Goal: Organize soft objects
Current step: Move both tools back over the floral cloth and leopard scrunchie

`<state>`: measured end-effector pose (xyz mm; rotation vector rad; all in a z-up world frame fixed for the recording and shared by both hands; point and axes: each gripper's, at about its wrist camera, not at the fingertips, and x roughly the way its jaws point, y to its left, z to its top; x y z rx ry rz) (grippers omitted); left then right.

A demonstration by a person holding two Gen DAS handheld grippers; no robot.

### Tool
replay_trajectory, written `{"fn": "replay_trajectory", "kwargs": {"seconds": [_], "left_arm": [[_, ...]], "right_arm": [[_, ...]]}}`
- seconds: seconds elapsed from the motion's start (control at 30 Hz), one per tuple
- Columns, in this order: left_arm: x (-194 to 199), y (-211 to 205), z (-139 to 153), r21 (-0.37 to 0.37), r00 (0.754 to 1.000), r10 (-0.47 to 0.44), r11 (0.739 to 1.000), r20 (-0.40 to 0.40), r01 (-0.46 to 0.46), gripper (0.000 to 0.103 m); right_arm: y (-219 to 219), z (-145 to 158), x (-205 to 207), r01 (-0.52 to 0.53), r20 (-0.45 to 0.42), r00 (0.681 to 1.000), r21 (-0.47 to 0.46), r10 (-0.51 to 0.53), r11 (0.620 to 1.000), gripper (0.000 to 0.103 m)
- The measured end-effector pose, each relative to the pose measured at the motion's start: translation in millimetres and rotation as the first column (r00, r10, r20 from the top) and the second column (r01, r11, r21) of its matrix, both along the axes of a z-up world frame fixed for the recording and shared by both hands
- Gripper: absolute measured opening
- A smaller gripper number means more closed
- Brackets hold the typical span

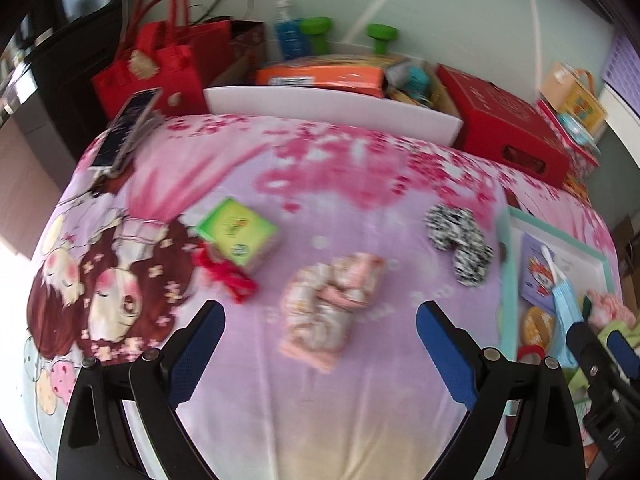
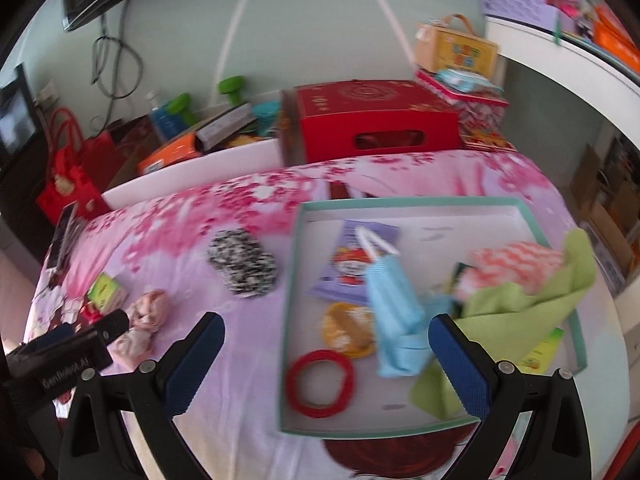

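I see the pink patterned cloth bundle on the bed, left of the teal-rimmed tray, with bare blanket before it. My left tongs gape wide and empty just short of it. My right tongs gape empty over the tray, near the blue mask. Between bundle and tray lies a black-and-white bundle; a green box sits farther left.

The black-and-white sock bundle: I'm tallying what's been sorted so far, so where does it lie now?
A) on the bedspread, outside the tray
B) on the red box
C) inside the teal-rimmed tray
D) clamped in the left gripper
A: the black-and-white sock bundle rests on the pink bedspread, left of the teal-rimmed tray, and neither open gripper holds it.
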<state>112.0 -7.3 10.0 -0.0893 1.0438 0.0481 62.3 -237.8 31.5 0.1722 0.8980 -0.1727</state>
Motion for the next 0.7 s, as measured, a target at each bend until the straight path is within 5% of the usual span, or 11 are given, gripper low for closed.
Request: {"fn": "replay_trajectory", "kwargs": {"seconds": [0.3, 0.7], "left_arm": [[-5, 82, -2, -0.001, 0.98, 0.198, 0.98, -0.015, -0.198, 0.097], [-18, 153, -7, -0.022, 0.945, 0.327, 0.945, -0.033, -0.327, 0.097]], "right_arm": [[54, -8, 15, -0.125, -0.021, 0.992, 0.012, 0.125, 0.992, 0.103], [124, -24, 36, -0.229, -0.04, 0.971, 0.107, 0.234, 0.968, 0.103]]}}
